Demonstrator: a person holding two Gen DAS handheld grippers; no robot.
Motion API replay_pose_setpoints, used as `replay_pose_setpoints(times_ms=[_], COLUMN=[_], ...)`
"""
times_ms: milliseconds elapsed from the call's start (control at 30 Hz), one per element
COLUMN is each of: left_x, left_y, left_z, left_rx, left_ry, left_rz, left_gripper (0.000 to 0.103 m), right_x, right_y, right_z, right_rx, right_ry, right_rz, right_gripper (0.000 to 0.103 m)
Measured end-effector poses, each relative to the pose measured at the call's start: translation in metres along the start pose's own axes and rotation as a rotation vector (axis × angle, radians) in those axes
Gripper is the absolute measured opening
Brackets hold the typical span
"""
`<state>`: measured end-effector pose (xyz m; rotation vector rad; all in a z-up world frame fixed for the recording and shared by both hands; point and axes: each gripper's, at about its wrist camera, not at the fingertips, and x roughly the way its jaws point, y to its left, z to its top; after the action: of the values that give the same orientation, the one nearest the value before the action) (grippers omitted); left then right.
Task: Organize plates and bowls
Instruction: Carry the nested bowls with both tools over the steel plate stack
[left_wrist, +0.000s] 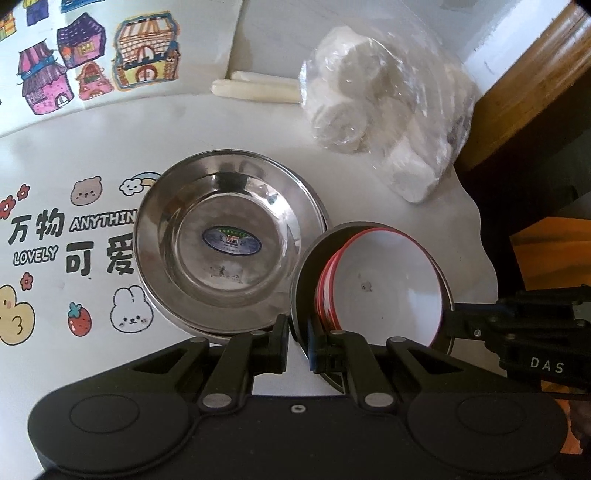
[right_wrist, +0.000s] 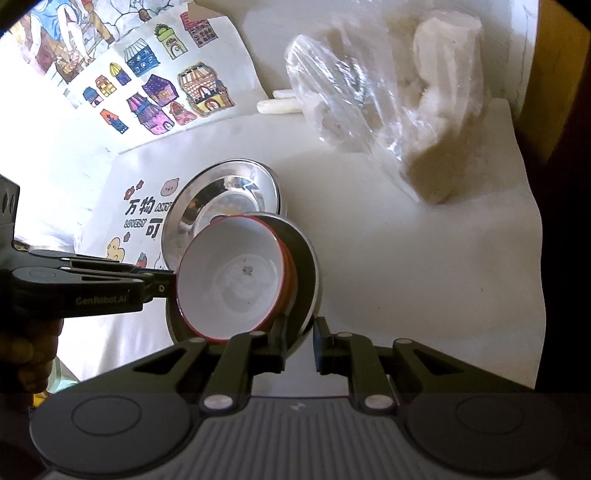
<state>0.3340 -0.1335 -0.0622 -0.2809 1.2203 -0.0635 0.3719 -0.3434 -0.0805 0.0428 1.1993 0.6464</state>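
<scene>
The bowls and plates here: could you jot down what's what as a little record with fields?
steel plates: stack on the table, top one has a sticker
red bowls: nested, white inside, sitting in a metal bowl
left gripper: fingers either side of the metal bowl's rim
right gripper: fingers straddle the metal bowl's rim on the opposite side
bag: clear plastic, white rolls inside, behind the plates
table cover: white, cartoon animals and lettering

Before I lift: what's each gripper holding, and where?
Both grip the steel bowl by its rim, on opposite sides: left gripper, right gripper. Red-rimmed bowls nest inside.
</scene>
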Motion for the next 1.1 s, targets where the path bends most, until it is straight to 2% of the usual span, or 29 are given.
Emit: replay_pose_setpoints(times_ms=[1100], left_x=[-0.010], left_y=[0.011], left_z=[0.011], left_rx=[0.004], left_ry=[-0.034], left_rz=[-0.017], left_gripper=[0.009], right_x=[-0.009], right_y=[0.011], right_z=[0.012], right_rx=[-0.010], right_ry=[-0.031], right_rz=[-0.010], right_gripper=[0.017])
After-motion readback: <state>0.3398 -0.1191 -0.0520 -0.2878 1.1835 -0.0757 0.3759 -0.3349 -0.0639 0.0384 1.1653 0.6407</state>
